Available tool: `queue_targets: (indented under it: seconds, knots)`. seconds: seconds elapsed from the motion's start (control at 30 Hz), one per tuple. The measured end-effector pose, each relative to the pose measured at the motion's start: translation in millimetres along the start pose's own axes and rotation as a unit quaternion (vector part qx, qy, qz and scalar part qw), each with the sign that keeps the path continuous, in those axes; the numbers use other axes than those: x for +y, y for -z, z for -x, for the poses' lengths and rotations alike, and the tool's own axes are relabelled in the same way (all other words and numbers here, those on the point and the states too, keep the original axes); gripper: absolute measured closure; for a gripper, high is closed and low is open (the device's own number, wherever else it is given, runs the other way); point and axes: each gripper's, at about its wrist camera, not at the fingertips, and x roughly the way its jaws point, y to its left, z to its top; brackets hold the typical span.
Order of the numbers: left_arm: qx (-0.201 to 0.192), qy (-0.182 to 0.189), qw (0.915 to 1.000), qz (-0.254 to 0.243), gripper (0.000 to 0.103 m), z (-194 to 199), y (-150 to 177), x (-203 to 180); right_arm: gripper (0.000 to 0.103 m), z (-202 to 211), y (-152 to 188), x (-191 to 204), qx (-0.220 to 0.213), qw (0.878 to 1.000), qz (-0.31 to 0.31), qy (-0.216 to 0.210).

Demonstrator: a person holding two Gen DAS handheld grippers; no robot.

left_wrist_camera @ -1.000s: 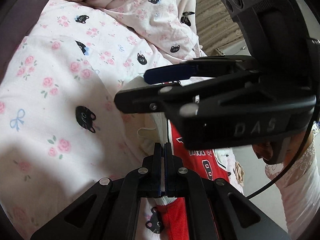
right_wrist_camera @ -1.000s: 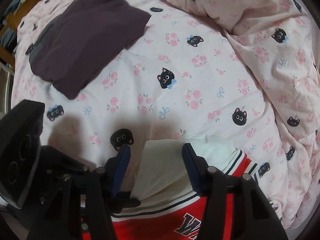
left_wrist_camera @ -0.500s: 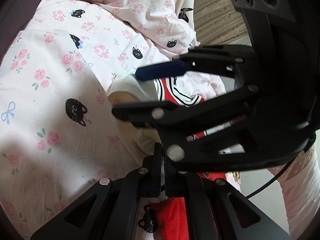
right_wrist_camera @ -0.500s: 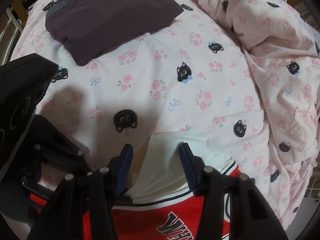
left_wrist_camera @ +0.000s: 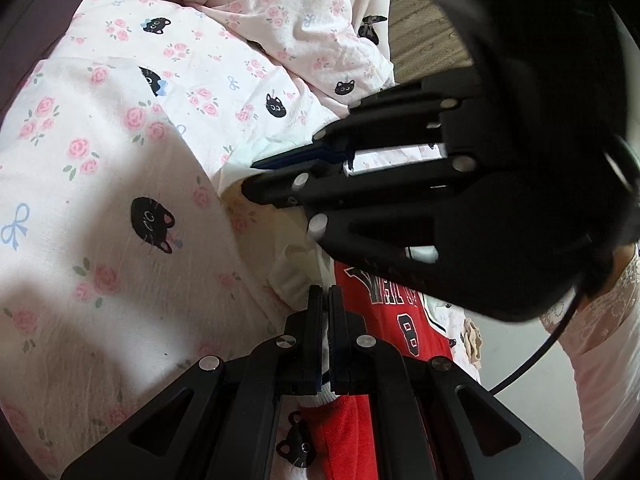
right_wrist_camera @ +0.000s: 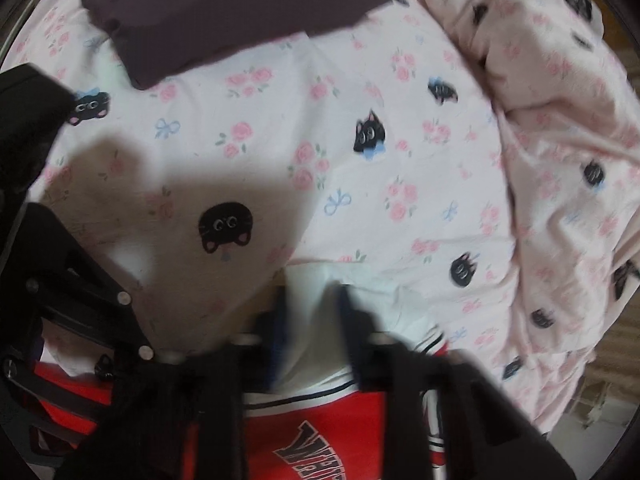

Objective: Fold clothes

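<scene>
Pink floral bedsheet (right_wrist_camera: pixel 280 152) with little black cat faces covers basically the whole bed, with a matching rumpled duvet (right_wrist_camera: pixel 568 128) bunched along its right side and a folded dark purple garment (right_wrist_camera: pixel 224 12) lying up at the far end. Red-and-white jersey (left_wrist_camera: pixel 400 320) sits at the near edge of the bed. Left tongs (left_wrist_camera: pixel 325 316) are clamped tight on its white trim, and the right tongs (right_wrist_camera: pixel 310 320) are closing with the white sleeve between them, though that view's pretty blurry.
</scene>
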Motion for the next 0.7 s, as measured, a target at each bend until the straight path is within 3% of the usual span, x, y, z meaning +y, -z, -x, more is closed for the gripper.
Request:
queue_targets:
  seconds: [0.17,0.33,0.47,0.57,0.7]
  knots:
    - [-0.015,-0.015,0.9997,0.007,0.102,5.9,-1.9,3.5,0.098,10.6,2.4,-26.6,-0.048,0.994,-0.085,-0.05]
    - [-0.051,-0.029,0.998,0.025,0.102,23.1,-9.5,11.8,0.098,28.7,4.1,-57.4,-0.101,0.972,-0.188,-0.094]
    - [-0.074,-0.047,0.9957,0.031,0.102,38.2,-12.7,17.0,0.098,32.2,9.2,-73.2,-0.127,0.944,-0.272,-0.135]
    - [-0.077,-0.071,0.9939,0.032,0.102,46.1,-12.5,21.4,0.098,25.9,9.2,-83.0,-0.143,0.917,-0.33,-0.174]
    - [-0.069,-0.103,0.9917,0.032,0.102,47.5,-8.5,26.3,0.094,3.0,2.7,-86.2,-0.148,0.894,-0.37,-0.207]
